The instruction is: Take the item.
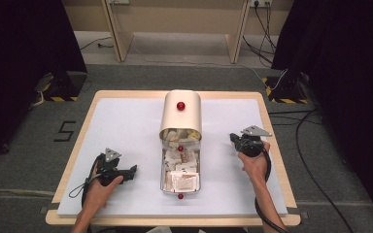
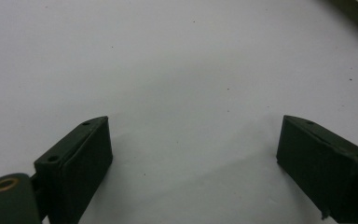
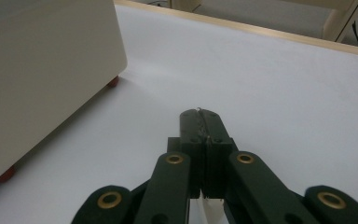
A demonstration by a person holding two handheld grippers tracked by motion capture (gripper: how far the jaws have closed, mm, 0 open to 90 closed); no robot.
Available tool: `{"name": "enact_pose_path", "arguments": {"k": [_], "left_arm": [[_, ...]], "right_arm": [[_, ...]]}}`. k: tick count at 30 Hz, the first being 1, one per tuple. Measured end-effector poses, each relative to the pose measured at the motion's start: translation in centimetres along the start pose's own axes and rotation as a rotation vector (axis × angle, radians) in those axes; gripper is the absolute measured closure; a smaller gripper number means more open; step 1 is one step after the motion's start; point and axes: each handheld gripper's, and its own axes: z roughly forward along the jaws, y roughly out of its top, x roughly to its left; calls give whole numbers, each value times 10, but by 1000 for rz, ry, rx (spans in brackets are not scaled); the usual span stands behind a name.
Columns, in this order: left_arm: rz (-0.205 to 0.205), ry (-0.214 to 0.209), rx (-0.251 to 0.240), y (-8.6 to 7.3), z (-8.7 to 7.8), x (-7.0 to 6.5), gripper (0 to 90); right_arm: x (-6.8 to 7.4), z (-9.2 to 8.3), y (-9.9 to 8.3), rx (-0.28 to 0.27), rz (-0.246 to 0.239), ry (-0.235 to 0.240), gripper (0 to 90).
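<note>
A cream box (image 1: 181, 114) with a red knob (image 1: 180, 106) on top stands at the middle of the white mat (image 1: 126, 126). Out of its front reaches a metal tray (image 1: 163, 171) full of several pale packets (image 1: 181, 180), with a red knob (image 1: 180, 196) at its near end. My left gripper (image 1: 132, 171) lies on the mat left of the tray, pointing at it. Its jaws stand wide open with only bare mat between them (image 2: 193, 135). My right gripper (image 1: 233, 138) rests right of the box, shut with nothing in it (image 3: 200, 112). The box's side wall (image 3: 42, 70) is close by on its left.
The mat covers a wooden table whose edge (image 1: 272, 126) shows around it. Small red feet (image 3: 113, 82) lift the box off the mat. Beyond the table are wooden legs (image 1: 119, 34), cables on the floor (image 1: 306, 145) and dark curtains on both sides.
</note>
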Motion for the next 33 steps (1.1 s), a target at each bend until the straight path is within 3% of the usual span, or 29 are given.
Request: {"name": "enact_pose_path", "arguments": {"k": [15,20,26,29,30,31,32,33], "left_arm": [[0,0,0,0,0,0,93],[0,0,0,0,0,0,93],[0,0,0,0,0,0,93],[0,0,0,0,0,0,93],[0,0,0,0,0,0,93],[0,0,0,0,0,0,93],[0,0,0,0,0,0,93],[0,0,-1,0,0,0,93]], "right_arm": [[3,10,-3,23,-8,9,890],[4,13,-5,34,1,31,848],[4,11,-3,16,25,42,777],[5,10,-1,3,48,46,689],[5,9,1,-14,80,55,629],[5,9,1,-14,80,55,629],[4,7,2,-17,103,56,564],[4,7,2,-17,103,56,564]]}}
